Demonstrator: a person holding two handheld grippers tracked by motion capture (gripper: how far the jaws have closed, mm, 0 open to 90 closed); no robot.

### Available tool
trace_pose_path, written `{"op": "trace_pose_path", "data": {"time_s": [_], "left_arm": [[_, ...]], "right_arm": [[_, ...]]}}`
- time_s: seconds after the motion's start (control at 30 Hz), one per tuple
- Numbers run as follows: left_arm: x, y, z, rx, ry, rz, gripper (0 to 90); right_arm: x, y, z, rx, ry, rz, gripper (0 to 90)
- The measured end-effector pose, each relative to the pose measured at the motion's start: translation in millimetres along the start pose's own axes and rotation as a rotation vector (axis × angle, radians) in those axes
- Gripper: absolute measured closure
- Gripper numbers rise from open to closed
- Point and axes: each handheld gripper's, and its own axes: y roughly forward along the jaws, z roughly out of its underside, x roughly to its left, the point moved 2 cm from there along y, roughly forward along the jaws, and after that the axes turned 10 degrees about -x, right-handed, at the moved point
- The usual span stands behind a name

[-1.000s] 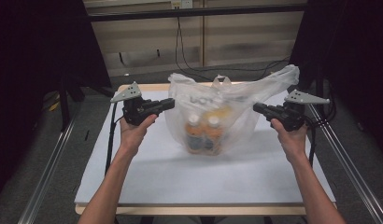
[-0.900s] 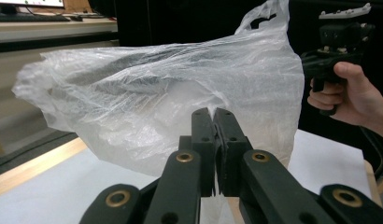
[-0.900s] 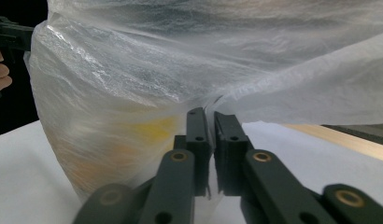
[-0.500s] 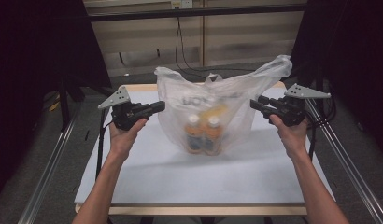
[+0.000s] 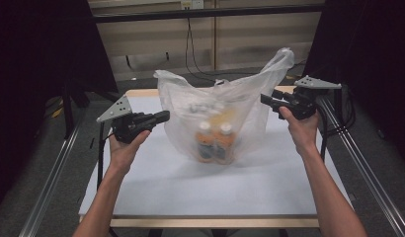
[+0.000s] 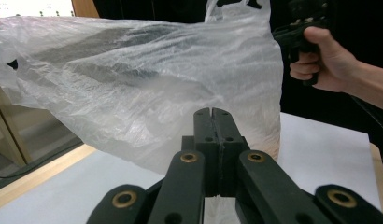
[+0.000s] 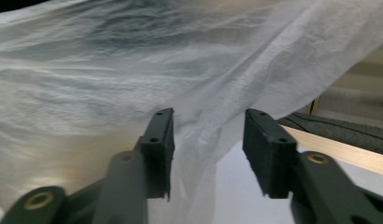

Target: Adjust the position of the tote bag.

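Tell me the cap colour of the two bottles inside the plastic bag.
White caps on both bottles, which have orange bodies, seen through the translucent plastic bag. The high view shows them best.

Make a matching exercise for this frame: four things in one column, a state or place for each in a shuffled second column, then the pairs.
Things:
1. left gripper
2. right gripper
3. bottles
4. bag

States or places:
A. standing inside the bag
B. jaws apart, bag film between them
C. translucent white, upright on the table
D. jaws pressed together

Pairs: 1-D, 2-B, 3-A, 4-C
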Motion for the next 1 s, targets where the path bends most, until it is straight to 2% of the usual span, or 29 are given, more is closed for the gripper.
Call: {"op": "trace_pose_path", "data": {"time_s": [0.03, 0.13, 0.2, 0.23, 0.27, 0.3, 0.37, 0.4, 0.43, 0.53, 0.63, 0.7, 0.77, 0.87, 0.9, 0.93, 0.97, 1.0], "left_arm": [[0.3, -5.1, -3.1, -0.008, 0.006, -0.010, 90.0], [3.3, -11.5, -2.8, -0.002, 0.003, -0.027, 90.0], [7.7, -14.6, 0.5, -0.014, -0.007, -0.031, 89.4], [10.2, -15.7, 2.9, -0.032, -0.022, -0.052, 84.9], [12.1, -15.4, 5.0, -0.041, -0.040, -0.071, 72.4], [15.0, -14.4, 8.0, -0.024, -0.043, -0.075, 65.2], [16.4, -11.1, 12.3, 0.003, -0.048, -0.088, 59.7], [17.1, -9.4, 14.1, 0.013, -0.055, -0.093, 53.0], [19.2, -7.0, 17.0, 0.017, -0.074, -0.079, 47.9], [21.0, -3.5, 20.4, 0.023, -0.101, -0.084, 32.8], [26.4, 2.4, 25.0, 0.044, -0.107, -0.083, 24.1], [28.6, 7.8, 28.5, 0.040, -0.132, -0.051, 22.9], [27.4, 12.6, 31.3, 0.052, -0.135, -0.037, 22.5], [21.9, 19.1, 36.6, 0.091, -0.128, -0.004, 29.8], [21.9, 19.1, 36.6, 0.091, -0.128, -0.004, 36.6], [18.8, 19.3, 37.5, 0.075, -0.098, -0.007, 53.6], [18.8, 19.3, 37.5, 0.075, -0.098, -0.007, 59.1], [19.0, 17.9, 35.4, 0.056, -0.100, 0.001, 59.1]], "right_arm": [[-1.2, 3.8, -1.6, 0.002, -0.010, -0.002, 78.7], [3.5, 5.2, -6.2, 0.000, -0.020, -0.026, 90.0], [8.7, 3.8, -8.4, -0.008, -0.031, -0.043, 90.0], [11.0, 2.9, -9.1, -0.006, -0.041, -0.046, 90.0], [14.2, 1.1, -9.8, -0.002, -0.058, -0.051, 90.0], [16.6, -0.4, -10.3, -0.002, -0.058, -0.057, 90.0], [19.6, -3.0, -12.1, -0.002, -0.073, -0.056, 90.0], [20.4, -4.1, -13.2, -0.005, -0.075, -0.061, 90.0], [21.1, -5.0, -14.0, -0.006, -0.075, -0.061, 90.0], [24.5, -7.8, -15.6, -0.005, -0.092, -0.071, 90.0], [28.5, -9.1, -16.6, -0.010, -0.099, -0.085, 90.0], [31.1, -9.5, -17.5, -0.011, -0.103, -0.094, 90.0], [35.1, -9.4, -19.0, -0.010, -0.116, -0.102, 90.0], [38.6, -9.5, -21.3, 0.001, -0.133, -0.103, 90.0], [38.6, -9.5, -21.3, 0.001, -0.133, -0.103, 90.0], [39.8, -9.7, -22.8, 0.004, -0.139, -0.105, 90.0], [39.8, -9.7, -22.8, 0.004, -0.139, -0.105, 90.0], [40.1, -9.6, -22.9, 0.006, -0.138, -0.106, 90.0]]}}
